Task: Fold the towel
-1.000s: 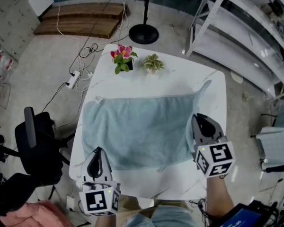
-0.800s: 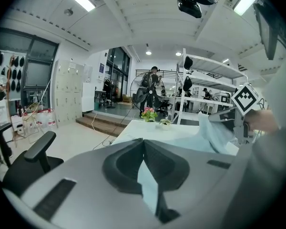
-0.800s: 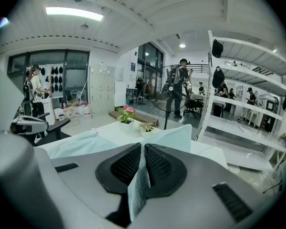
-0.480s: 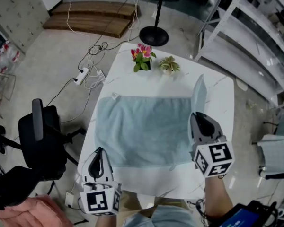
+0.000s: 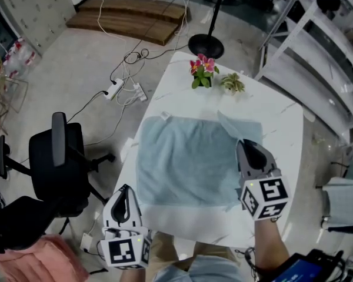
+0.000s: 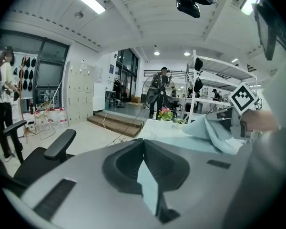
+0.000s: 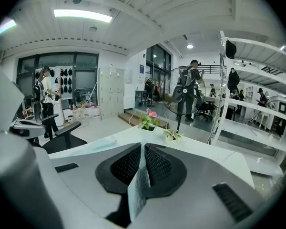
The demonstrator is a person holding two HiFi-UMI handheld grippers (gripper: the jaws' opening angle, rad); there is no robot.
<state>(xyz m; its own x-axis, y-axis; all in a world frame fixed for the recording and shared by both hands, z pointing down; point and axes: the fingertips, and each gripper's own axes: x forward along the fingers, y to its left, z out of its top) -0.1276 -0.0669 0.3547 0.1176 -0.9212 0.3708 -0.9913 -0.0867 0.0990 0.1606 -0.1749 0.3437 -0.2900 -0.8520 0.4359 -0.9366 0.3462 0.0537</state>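
Towel point(image 5: 182, 160), pale blue, lay spread over the white tabletop point(image 5: 279, 119). Its left edge ran close along the tabletop's left edge. Its far edge stopped short of the pink flowers point(image 5: 202, 69) and the small green plant point(image 5: 231, 84), which stood side by side at the far end. Its near edge left a bare white band along the side nearest the person. On the right the cloth was lifted and turned back over itself, with one corner pointing toward the far end. That left a broad strip of bare tabletop open to the right of it.

The left hand-held gripper point(image 5: 123, 194) sat at the tabletop's near left corner. Its own view showed the jaws pressed together on a thin sliver of the towel. The right hand-held gripper point(image 5: 245, 148) was over the towel's turned-back right part. Its jaws were narrow and pinched a fold of cloth that stood up between them.

Off the left edge, a black office chair point(image 5: 59, 169) stood on the floor point(image 5: 76, 81) near the left hand-held gripper. A power strip point(image 5: 113, 89) with loose cables lay farther along. A fan stand point(image 5: 205, 44) rose beyond the far end. White shelving point(image 5: 317, 63) ran along the right, with a lane of bare floor between it and the tabletop's right edge.
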